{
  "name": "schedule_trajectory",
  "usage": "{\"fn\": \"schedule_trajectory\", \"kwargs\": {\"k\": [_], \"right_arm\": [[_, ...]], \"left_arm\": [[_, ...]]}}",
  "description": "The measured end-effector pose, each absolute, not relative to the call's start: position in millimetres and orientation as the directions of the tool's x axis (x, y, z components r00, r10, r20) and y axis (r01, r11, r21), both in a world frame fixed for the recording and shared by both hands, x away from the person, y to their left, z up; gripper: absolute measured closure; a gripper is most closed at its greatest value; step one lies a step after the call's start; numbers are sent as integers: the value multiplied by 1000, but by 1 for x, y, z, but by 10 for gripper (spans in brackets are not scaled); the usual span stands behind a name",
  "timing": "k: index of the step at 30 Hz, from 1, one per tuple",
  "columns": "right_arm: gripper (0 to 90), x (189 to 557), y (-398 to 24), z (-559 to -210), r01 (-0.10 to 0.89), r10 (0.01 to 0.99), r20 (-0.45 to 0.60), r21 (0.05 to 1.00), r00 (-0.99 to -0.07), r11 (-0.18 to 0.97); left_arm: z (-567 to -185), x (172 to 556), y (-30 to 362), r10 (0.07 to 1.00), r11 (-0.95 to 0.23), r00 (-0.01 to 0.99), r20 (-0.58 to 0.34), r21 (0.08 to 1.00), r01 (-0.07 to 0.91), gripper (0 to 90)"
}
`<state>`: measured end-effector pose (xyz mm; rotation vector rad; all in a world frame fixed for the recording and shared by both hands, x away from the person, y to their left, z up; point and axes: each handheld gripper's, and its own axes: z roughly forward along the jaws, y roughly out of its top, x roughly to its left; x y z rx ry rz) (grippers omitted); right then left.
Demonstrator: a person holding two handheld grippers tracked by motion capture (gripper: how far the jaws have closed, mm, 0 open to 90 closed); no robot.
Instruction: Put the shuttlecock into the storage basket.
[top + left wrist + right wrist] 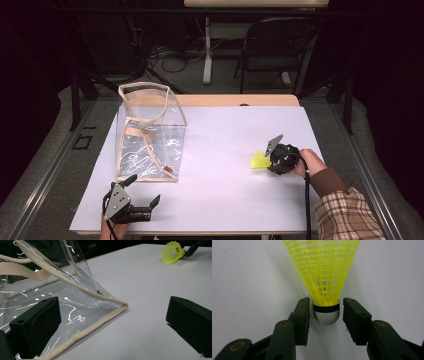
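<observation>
Right gripper closing in on a yellow shuttlecock, left gripper waiting by a clear bag.

High view: the right gripper point(267, 161) meets the shuttlecock point(260, 160) on the white table point(225, 200); the left gripper point(145, 192) lies spread wide in front of the clear bag point(150, 135). Left gripper view: its jaws stand far apart, the bag's point(62, 302) corner between them, untouched; the shuttlecock point(172, 252) lies far off. Right gripper view: the jaws flank the shuttlecock's point(324, 272) silver cap, narrow gaps on both sides, not gripping.
</observation>
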<state>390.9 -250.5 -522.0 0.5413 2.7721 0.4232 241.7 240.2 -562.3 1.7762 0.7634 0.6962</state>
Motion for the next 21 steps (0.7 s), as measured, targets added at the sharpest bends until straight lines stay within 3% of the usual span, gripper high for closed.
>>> {"fn": "schedule_trajectory", "kwargs": {"k": [21], "right_arm": [[646, 393, -252, -524, 295, 378, -228, 327, -897, 898]], "left_arm": [[-562, 243, 242, 779, -256, 620, 95, 951, 176, 0]]}}
